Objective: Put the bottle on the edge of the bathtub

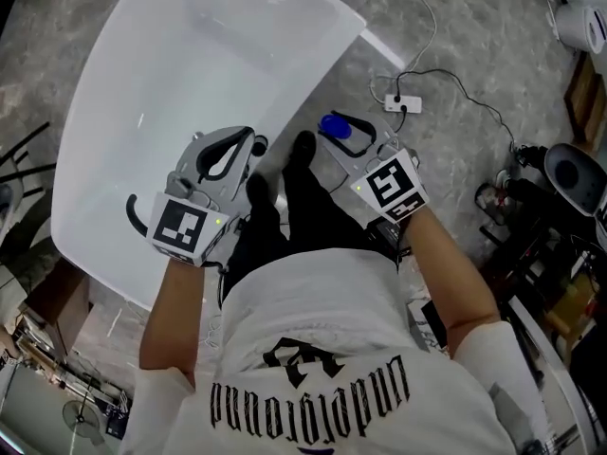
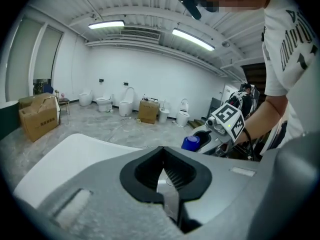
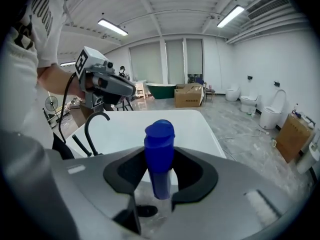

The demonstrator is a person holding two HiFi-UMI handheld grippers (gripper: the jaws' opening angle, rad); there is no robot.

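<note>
Bottle [image 3: 159, 149], blue-capped and upright, sits clamped between the jaws of the right gripper [image 1: 349, 138], just beside the bathtub [image 1: 327, 50] and not yet on its rim. Placing it well probably means carrying it level over the flat part of the rim, lowering until the base rests fully, and only then letting go. The left gripper [image 1: 242, 150] hangs over the bathtub's rim with its jaws together on nothing. The bathtub seems to hold nothing, though glare washes out its bottom.
</note>
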